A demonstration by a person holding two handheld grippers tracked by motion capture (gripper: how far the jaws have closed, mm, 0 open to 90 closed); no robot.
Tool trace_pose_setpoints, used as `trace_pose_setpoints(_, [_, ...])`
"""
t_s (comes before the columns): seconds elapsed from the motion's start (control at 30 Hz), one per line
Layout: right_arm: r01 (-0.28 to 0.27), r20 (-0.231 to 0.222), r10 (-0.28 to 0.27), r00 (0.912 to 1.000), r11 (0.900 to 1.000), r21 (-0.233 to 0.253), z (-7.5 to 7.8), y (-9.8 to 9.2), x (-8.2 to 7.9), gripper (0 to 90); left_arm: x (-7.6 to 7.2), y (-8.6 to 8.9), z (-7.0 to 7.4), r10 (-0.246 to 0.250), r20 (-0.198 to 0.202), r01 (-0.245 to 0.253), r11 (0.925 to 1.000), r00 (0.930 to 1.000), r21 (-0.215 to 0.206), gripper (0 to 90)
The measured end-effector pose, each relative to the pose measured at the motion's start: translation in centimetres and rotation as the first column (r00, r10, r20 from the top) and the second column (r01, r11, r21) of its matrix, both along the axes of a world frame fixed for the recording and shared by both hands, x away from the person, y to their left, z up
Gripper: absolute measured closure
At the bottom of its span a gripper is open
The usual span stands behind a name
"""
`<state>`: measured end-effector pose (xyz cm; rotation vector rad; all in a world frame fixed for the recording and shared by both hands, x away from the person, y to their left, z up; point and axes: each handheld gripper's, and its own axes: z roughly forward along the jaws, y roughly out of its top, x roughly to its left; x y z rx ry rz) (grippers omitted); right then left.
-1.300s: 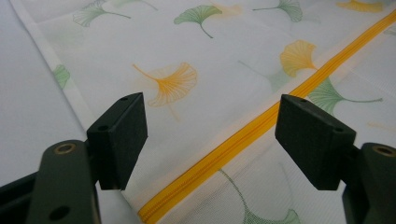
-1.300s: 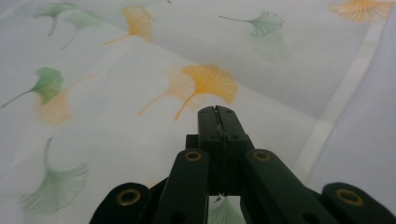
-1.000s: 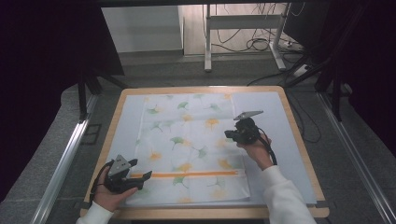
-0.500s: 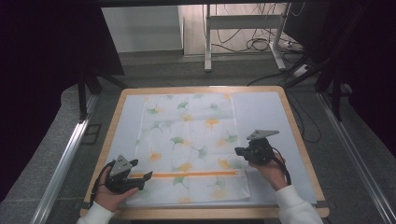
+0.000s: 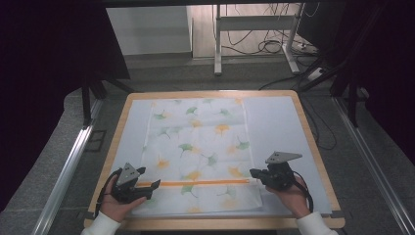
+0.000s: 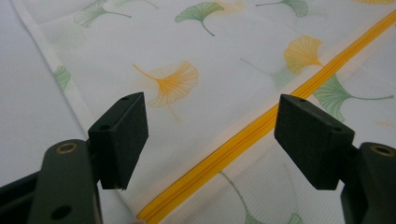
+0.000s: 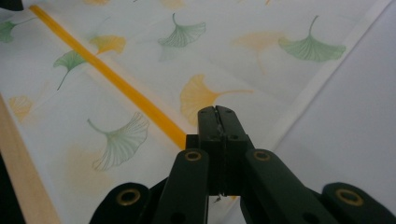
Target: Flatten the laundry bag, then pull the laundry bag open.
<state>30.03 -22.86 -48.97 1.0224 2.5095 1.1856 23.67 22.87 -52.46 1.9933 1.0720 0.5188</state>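
Cloth [image 5: 198, 147] flat mid-table; left gripper [image 6: 210, 140] gaping over the orange stripe [image 6: 261, 126], right gripper [image 7: 218, 114] pinched empty at stripe's other end—lopsided pull could skew cloth.

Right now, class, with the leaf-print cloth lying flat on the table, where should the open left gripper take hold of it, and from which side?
Grip the cloth at its near-left edge where the orange stripe ends, coming from the left: it lies flat, and the left gripper already straddles that stripe.
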Motion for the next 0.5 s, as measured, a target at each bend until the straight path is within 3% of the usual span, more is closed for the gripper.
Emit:
trace_pose_setpoints(0.27, [-0.002,0.003,0.002,1.0,1.0,0.004,-0.1,-1.1,-1.9,89.0,0.0,-1.0,0.8,-0.014,0.022,0.014,0.9999,0.9997,-0.004,25.8])
trace_pose_setpoints(0.5, [-0.014,0.003,0.014,0.9999,1.0,-0.001,-0.2,-1.1,-2.6,89.0,0.5,-2.7,1.2,-0.06,0.028,0.059,0.9982,0.9978,0.01,25.7])
